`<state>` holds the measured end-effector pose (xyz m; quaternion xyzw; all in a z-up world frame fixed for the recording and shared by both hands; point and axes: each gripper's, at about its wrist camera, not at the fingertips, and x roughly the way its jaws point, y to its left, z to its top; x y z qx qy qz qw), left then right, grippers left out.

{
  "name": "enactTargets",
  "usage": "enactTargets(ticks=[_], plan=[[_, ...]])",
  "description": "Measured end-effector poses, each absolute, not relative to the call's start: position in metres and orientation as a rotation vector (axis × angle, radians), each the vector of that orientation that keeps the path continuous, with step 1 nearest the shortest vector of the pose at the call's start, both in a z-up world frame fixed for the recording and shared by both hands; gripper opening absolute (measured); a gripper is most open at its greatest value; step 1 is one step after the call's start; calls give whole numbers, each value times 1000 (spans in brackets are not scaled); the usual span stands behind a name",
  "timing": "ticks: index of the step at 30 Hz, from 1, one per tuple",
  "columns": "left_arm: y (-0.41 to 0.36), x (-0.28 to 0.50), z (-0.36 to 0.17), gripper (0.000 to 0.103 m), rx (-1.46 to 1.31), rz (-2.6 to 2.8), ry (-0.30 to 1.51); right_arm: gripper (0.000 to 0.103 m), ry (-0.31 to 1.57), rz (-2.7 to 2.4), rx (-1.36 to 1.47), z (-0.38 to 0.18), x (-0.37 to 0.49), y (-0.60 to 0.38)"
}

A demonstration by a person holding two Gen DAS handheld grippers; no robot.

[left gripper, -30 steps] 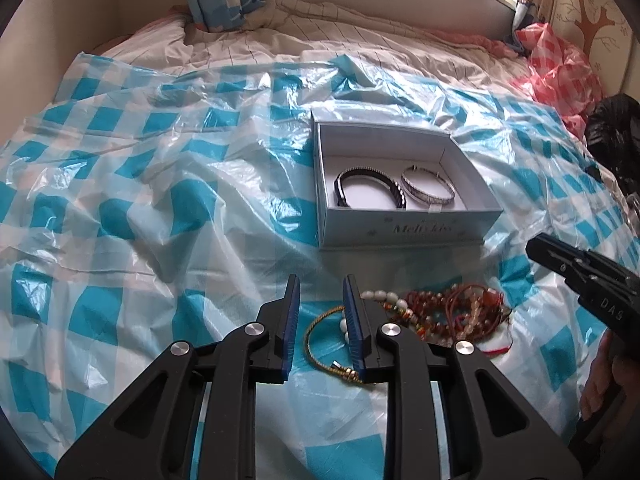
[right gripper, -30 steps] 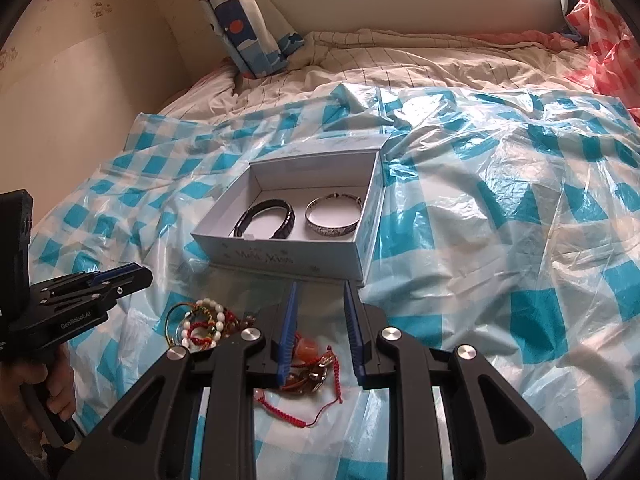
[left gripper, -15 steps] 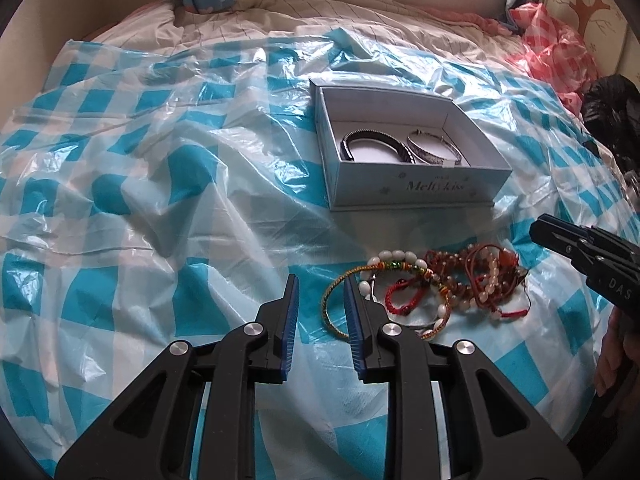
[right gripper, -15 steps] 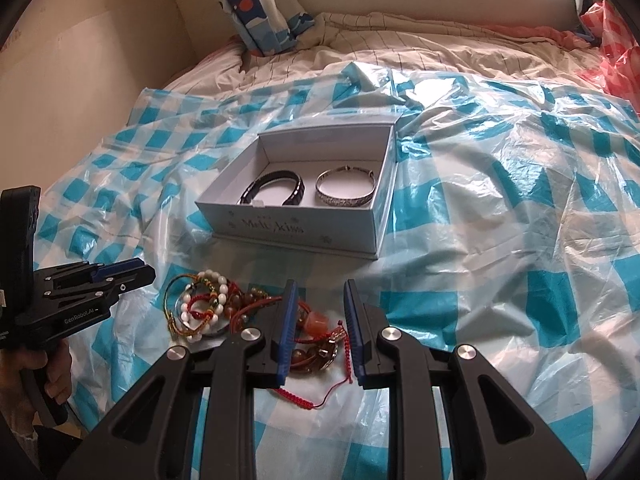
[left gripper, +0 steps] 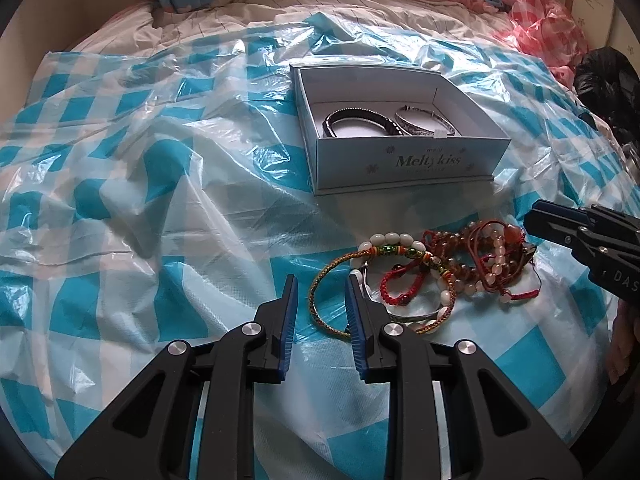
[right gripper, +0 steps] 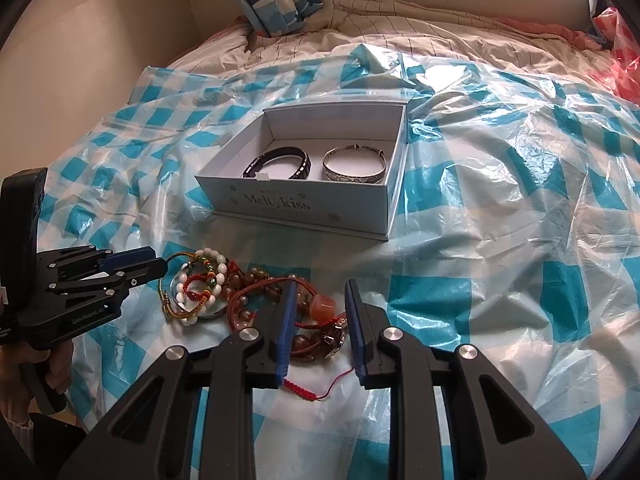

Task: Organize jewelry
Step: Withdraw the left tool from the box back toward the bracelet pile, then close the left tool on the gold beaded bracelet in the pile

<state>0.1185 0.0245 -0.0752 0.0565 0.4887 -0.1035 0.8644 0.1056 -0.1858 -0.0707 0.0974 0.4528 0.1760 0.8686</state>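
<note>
Checked plastic sheet point(left gripper: 168, 184), bracelet heap point(left gripper: 440, 276), box point(left gripper: 404, 160)

**Glossy film, matt card, beads and metal**

The blue-and-white checked plastic sheet point(left gripper: 168, 184) is thin, crinkled and shiny. The pale rectangular cardboard box point(left gripper: 408, 160) looks smooth and matt. Inside it, the silver metal bangle point(right gripper: 354, 166) gleams. The heap of glassy beaded and woven-cord bracelets point(left gripper: 448, 268) mixes gloss with rough thread.

"Melty kiss" on front wall of white box point(left gripper: 404, 158); "DAS" on right gripper point(left gripper: 538, 222).
</note>
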Motion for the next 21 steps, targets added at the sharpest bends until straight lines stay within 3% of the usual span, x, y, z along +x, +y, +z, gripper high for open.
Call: enactTargets(ticks=[18, 21], plan=[[16, 123, -91, 22, 173, -226, 1055, 29, 993, 392, 170, -84, 114, -178], [16, 122, -90, 16, 175, -231, 1057, 29, 999, 403, 157, -86, 116, -174]])
